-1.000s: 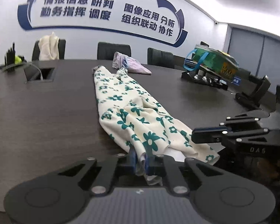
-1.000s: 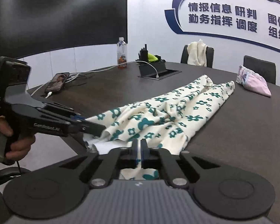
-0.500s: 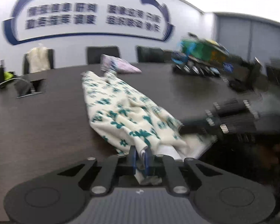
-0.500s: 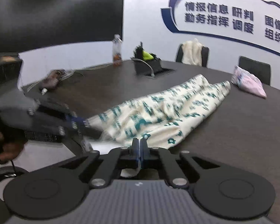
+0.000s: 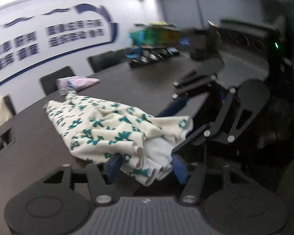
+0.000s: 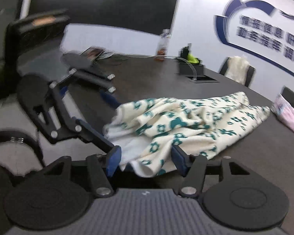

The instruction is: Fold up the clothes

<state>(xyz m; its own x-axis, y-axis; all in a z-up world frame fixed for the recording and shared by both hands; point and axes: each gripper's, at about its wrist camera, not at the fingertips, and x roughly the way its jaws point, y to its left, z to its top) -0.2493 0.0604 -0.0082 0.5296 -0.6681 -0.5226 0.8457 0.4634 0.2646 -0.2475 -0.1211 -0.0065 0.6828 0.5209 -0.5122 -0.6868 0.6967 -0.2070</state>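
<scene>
Garment point(image 5: 100, 125): floral cloth on the worktop point(image 5: 39, 152), long axis running away from both grippers; near hem bunched at the worktop's edge.
Left gripper point(image 5: 145, 166): jaws opening, hem loose between them, unpinched.
Right gripper point(image 6: 145, 162): likewise opening over the hem; neither nearer.
Unclear: motion blur; hem's underside hidden.

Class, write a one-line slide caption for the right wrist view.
Right gripper opening around the near edge of the floral garment on the dark table.
</scene>
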